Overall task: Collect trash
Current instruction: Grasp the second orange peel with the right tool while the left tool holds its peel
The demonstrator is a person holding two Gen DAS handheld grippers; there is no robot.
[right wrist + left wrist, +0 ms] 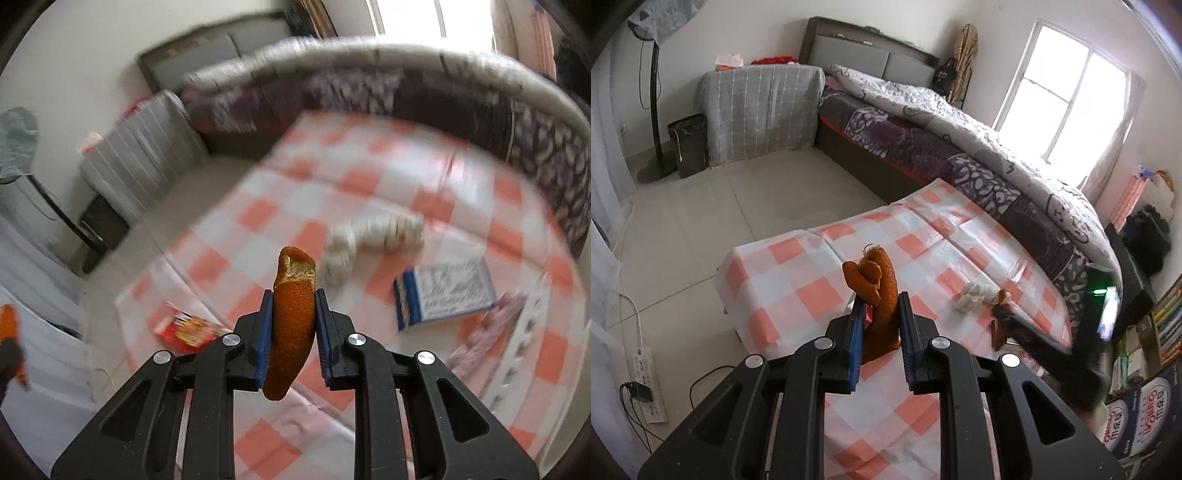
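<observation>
The left hand-held gripper (881, 306) is clamped on a curled piece of orange peel (877, 291), which stands upright between the blue pads above the bench (798, 273). The bench carries a pink-and-white checked cloth.

The right hand-held gripper (293, 310) is clamped on a second strip of orange peel (291, 325), held lengthwise between its pads, pale inner side showing at the upper tip. This view is motion-blurred.

Items remaining on the bench:
- A crumpled white tissue (369, 240), near the middle of the bench toward the bed-side edge.
- A blue-and-white packet (443, 295), lying flat near the right edge.
- A red wrapper (188, 328), at the left edge.
- A pale patterned wrapper (487, 325), just beside the blue-and-white packet; details too blurred to read.

Container: a dark waste bin (687, 144) stands on the floor, well apart from the bench, beside a grey cloth-covered cabinet (761, 110). Its contents cannot be determined from either view.
</observation>
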